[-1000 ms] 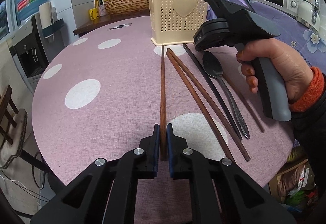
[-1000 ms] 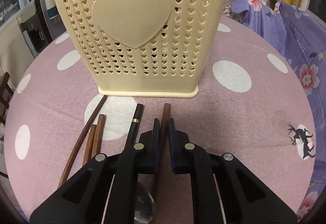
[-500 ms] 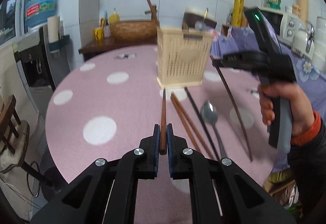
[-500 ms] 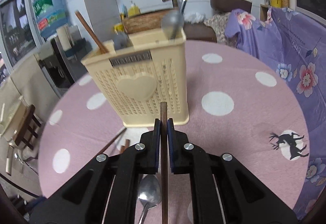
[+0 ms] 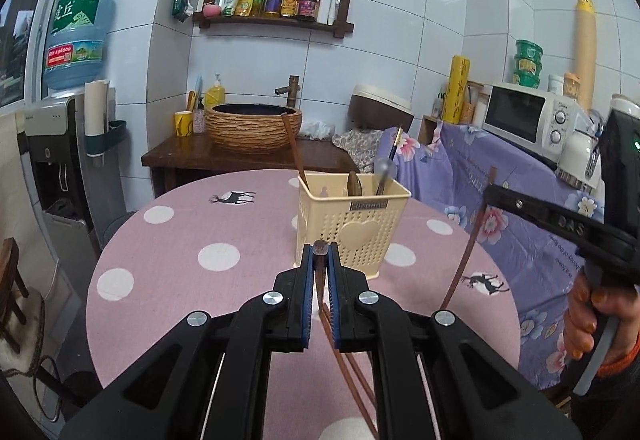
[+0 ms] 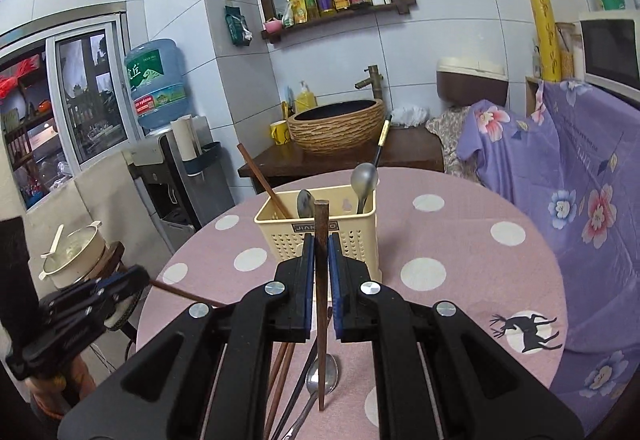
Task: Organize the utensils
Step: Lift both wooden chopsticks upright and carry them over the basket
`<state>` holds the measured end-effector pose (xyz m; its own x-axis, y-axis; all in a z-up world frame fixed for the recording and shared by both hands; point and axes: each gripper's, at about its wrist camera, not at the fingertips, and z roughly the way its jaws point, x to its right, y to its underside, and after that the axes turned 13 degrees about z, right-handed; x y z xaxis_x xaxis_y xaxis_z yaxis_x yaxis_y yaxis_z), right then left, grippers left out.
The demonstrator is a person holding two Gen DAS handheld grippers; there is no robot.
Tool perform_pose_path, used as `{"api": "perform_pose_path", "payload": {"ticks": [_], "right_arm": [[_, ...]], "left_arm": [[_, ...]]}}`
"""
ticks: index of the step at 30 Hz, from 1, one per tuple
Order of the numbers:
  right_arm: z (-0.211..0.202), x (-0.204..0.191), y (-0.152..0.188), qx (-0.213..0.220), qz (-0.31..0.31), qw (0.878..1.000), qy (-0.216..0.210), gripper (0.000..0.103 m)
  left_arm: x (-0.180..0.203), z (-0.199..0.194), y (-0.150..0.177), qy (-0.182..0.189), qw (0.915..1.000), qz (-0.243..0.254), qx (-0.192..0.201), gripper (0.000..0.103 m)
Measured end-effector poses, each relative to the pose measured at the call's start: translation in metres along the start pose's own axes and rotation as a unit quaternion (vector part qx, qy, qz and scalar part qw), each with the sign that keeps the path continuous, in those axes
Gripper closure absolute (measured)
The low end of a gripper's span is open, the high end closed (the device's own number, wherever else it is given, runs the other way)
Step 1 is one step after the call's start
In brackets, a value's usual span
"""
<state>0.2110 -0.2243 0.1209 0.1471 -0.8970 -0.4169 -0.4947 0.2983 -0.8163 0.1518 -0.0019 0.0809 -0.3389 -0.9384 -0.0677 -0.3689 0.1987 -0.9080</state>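
Round tabletop (image 5: 168, 264) under a pink cloth with white dots and deer prints. Cream perforated utensil basket (image 5: 348, 236) with a heart on its front stands upright near the middle, utensils sticking out the top. On the cloth in front of the basket, right wrist view: two brown chopsticks (image 6: 280, 372) side by side, a dark chopstick (image 6: 298, 388) just beside them, then a metal spoon (image 6: 326, 380), bowl toward the basket.

Brown chopstick (image 6: 321, 320) upright between closed jaws, before cream basket (image 6: 362, 236).
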Motion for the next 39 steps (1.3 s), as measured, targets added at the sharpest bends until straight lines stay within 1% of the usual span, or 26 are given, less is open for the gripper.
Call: {"api": "perform_pose_path", "payload": {"ticks": [4, 12, 17, 19, 22, 27, 30, 31, 32, 34, 35, 37, 39], "right_arm": [[-0.001, 0.005, -0.002, -0.003, -0.001, 1.0, -0.003, 0.095], [0.0, 0.005, -0.012, -0.003, 0.0, 1.0, -0.009, 0.095], [-0.001, -0.005, -0.026, 0.003, -0.015, 1.0, -0.012, 0.095], [-0.002, -0.012, -0.036, 0.007, -0.024, 1.0, -0.014, 0.095], [-0.006, -0.024, -0.057, 0.025, -0.04, 0.999, -0.01, 0.095], [-0.009, -0.044, -0.109, 0.057, -0.038, 0.997, -0.021, 0.095], [-0.009, -0.061, -0.143, 0.088, -0.044, 0.995, -0.016, 0.095], [-0.008, -0.065, -0.152, 0.097, -0.045, 0.994, -0.012, 0.095], [-0.005, -0.069, -0.161, 0.11, -0.044, 0.993, -0.006, 0.095], [0.004, -0.073, -0.172, 0.122, -0.044, 0.992, 0.003, 0.095], [0.01, -0.074, -0.175, 0.125, -0.044, 0.991, 0.007, 0.095], [0.024, -0.072, -0.175, 0.127, -0.046, 0.991, 0.021, 0.095], [0.039, -0.065, -0.166, 0.123, -0.043, 0.991, 0.031, 0.095]], "left_arm": [[-0.003, 0.006, -0.007, 0.012, 0.9999, -0.008, -0.003, 0.095], [-0.003, 0.006, -0.025, 0.007, 0.9999, 0.011, 0.005, 0.095], [-0.005, 0.005, -0.043, 0.0, 0.9997, 0.022, 0.015, 0.095], [-0.007, 0.003, -0.054, 0.002, 0.9995, 0.025, 0.021, 0.095], [-0.01, -0.002, -0.078, 0.003, 0.9989, 0.03, 0.036, 0.095], [-0.016, -0.012, -0.132, -0.002, 0.9969, 0.032, 0.071, 0.095], [-0.022, -0.008, -0.168, 0.014, 0.9966, 0.018, 0.079, 0.095], [-0.024, -0.004, -0.179, 0.011, 0.9966, 0.013, 0.08, 0.095], [-0.025, 0.0, -0.189, 0.0, 0.9963, 0.013, 0.085, 0.095], [-0.024, 0.012, -0.2, -0.022, 0.9958, 0.018, 0.087, 0.095], [-0.025, 0.018, -0.202, -0.023, 0.9961, 0.015, 0.084, 0.095], [-0.029, 0.036, -0.2, -0.026, 0.9971, 0.001, 0.071, 0.095], [-0.031, 0.051, -0.192, -0.033, 0.9977, -0.009, 0.058, 0.095]]}}
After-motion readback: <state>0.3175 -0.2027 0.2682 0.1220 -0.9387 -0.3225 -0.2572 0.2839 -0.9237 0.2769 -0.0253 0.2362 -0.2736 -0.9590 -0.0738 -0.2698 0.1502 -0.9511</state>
